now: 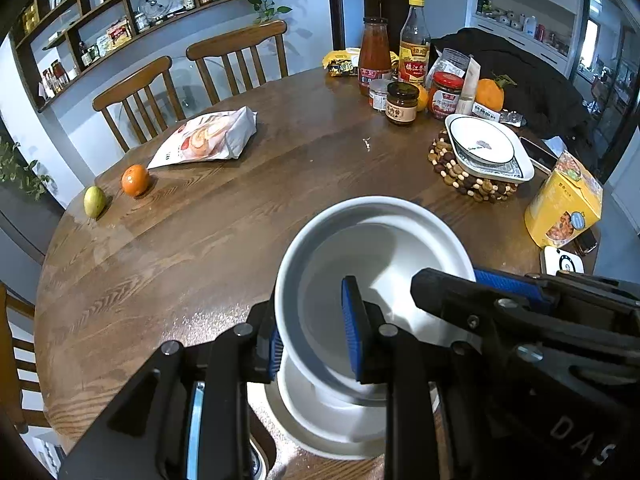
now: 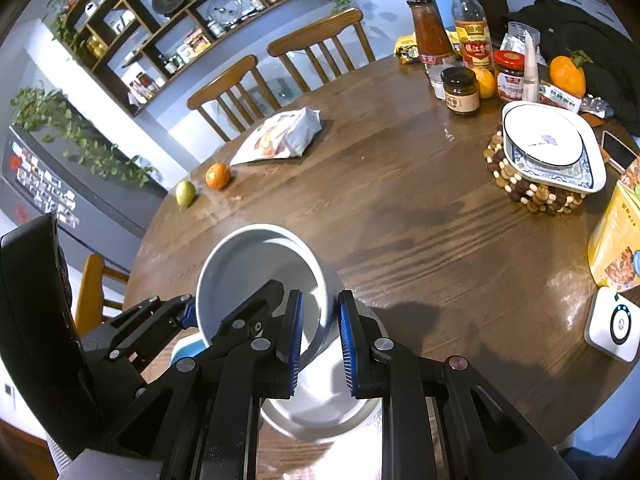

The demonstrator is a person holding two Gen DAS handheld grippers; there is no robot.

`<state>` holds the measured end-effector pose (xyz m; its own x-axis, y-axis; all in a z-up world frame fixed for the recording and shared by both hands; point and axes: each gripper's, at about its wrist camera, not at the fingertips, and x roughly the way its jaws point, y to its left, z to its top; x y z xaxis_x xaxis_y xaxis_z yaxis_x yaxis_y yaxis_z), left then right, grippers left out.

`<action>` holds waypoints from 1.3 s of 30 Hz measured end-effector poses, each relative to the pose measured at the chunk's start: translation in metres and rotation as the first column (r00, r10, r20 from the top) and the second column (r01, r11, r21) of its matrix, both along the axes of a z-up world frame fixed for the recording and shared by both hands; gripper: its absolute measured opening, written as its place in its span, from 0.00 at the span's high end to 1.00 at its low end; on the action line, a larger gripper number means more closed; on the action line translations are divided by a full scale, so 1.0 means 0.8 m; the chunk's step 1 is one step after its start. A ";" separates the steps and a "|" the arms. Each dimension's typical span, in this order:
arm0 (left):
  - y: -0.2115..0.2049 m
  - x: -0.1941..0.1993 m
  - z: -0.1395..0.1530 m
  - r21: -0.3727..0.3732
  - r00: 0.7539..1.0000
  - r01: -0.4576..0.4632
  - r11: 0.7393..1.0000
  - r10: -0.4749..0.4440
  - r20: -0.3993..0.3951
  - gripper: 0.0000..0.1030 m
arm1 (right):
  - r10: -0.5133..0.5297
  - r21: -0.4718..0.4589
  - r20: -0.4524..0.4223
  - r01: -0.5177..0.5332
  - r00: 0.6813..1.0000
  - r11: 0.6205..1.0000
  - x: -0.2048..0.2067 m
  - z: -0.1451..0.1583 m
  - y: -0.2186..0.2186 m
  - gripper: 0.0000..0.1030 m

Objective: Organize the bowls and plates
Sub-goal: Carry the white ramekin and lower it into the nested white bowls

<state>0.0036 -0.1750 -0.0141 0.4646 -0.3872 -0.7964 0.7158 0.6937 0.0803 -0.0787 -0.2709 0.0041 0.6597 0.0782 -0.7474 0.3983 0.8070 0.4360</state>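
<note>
Round wooden table (image 1: 248, 216), dark grain, with a wall shelf (image 1: 120, 12) of jars and two wooden chairs (image 1: 188, 80) behind it.

Far left of the left gripper, near the table edge: one green fruit (image 1: 95, 201), one orange (image 1: 135, 180) just beside it, apart. Beyond these: a white snack bag (image 1: 208, 138), lying flat.

Left gripper (image 1: 316, 344): blue pads clamped on the left rim of a white bowl (image 1: 372, 264), one pad outside the wall, one inside. Bowl tilted, mouth facing up and away. Directly beneath it: a white plate (image 1: 320, 428) on the table's near edge; whether the bowl's base touches the plate cannot be told.

Right gripper (image 2: 320, 344): pads closed on the opposite rim of the same bowl, one finger inside, one outside. In the left wrist view its black frame enters from the right.

Ahead and right of both grippers, far side of the table: a cluster of sauce bottles and jars (image 1: 400, 68), and a second orange (image 1: 490, 94) with a leaf. Nearer: a beaded wooden trivet (image 1: 460, 176) carrying a patterned square dish (image 1: 516, 170), and a round white plate (image 1: 484, 140) with a dark rim resting inside the dish.

Far right: a yellow carton (image 1: 560, 208), tilted, and a small white device (image 2: 612, 324) just in front of it. A dark garment (image 1: 532, 80) lies heaped behind.
</note>
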 end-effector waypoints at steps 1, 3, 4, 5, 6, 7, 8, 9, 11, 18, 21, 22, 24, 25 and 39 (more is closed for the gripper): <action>0.001 0.000 0.000 0.000 1.000 -0.002 1.000 0.002 -0.001 0.78 | 0.003 0.000 0.000 -0.003 1.000 1.000 -0.001 0.000 0.001 0.80; 0.004 -0.001 0.000 0.000 1.000 -0.007 1.000 0.007 -0.003 0.78 | 0.007 0.002 0.000 -0.007 1.000 1.000 -0.002 0.000 0.004 0.80; 0.005 -0.002 0.000 0.000 1.000 -0.009 1.000 0.009 -0.002 0.78 | 0.009 0.003 0.000 -0.009 1.000 1.000 -0.002 0.000 0.006 0.80; 0.007 -0.003 0.000 0.000 1.000 -0.011 1.000 0.011 0.000 0.78 | 0.012 0.001 0.000 -0.012 1.000 1.000 -0.003 0.000 0.008 0.80; 0.008 -0.004 0.000 0.000 1.000 -0.013 1.000 0.013 0.001 0.78 | 0.014 0.000 0.000 -0.014 1.000 1.000 -0.003 0.001 0.009 0.80; 0.009 -0.004 0.001 0.000 1.000 -0.014 1.000 0.014 0.002 0.78 | 0.016 0.000 0.001 -0.016 1.000 1.000 -0.003 0.001 0.011 0.80; 0.010 -0.005 0.001 0.000 1.000 -0.015 1.000 0.015 0.002 0.78 | 0.018 -0.001 0.001 -0.018 1.000 1.000 -0.003 0.001 0.012 0.80; 0.011 -0.005 0.001 0.000 1.000 -0.017 1.000 0.017 0.002 0.78 | 0.020 -0.001 0.001 -0.020 1.000 1.000 -0.004 0.001 0.013 0.80; 0.012 -0.005 0.001 0.000 1.000 -0.018 1.000 0.018 0.005 0.78 | 0.022 -0.001 0.002 -0.022 1.000 1.000 -0.004 0.001 0.015 0.80; 0.016 -0.010 0.002 0.000 1.000 -0.019 1.000 0.019 0.007 0.78 | 0.025 0.003 0.004 -0.025 1.000 1.000 -0.007 0.002 0.018 0.80; 0.018 -0.014 0.000 0.009 1.000 -0.015 1.000 0.015 0.014 0.78 | 0.025 0.005 0.007 -0.025 1.000 1.000 -0.011 0.001 0.022 0.80; 0.019 -0.015 -0.001 0.012 1.000 -0.015 1.000 0.014 0.015 0.78 | 0.025 0.008 0.007 -0.025 1.000 1.000 -0.012 0.000 0.023 0.80; 0.021 -0.016 -0.003 0.015 1.000 -0.016 1.000 0.015 0.011 0.78 | 0.026 0.012 0.005 -0.026 1.000 1.000 -0.014 -0.003 0.025 0.80; 0.022 -0.016 -0.004 0.016 1.000 -0.016 1.000 0.016 0.008 0.78 | 0.027 0.014 0.004 -0.027 1.000 1.000 -0.015 -0.004 0.026 0.80; 0.025 -0.019 -0.007 0.025 1.000 -0.017 1.000 0.017 0.003 0.78 | 0.032 0.023 -0.005 -0.032 0.999 0.999 -0.019 -0.007 0.030 0.80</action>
<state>-0.0117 -0.1547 -0.0198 0.4732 -0.3588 -0.8046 0.7037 0.7034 0.1001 -0.0942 -0.2470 -0.0017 0.6525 0.1161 -0.7489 0.3751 0.8092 0.4522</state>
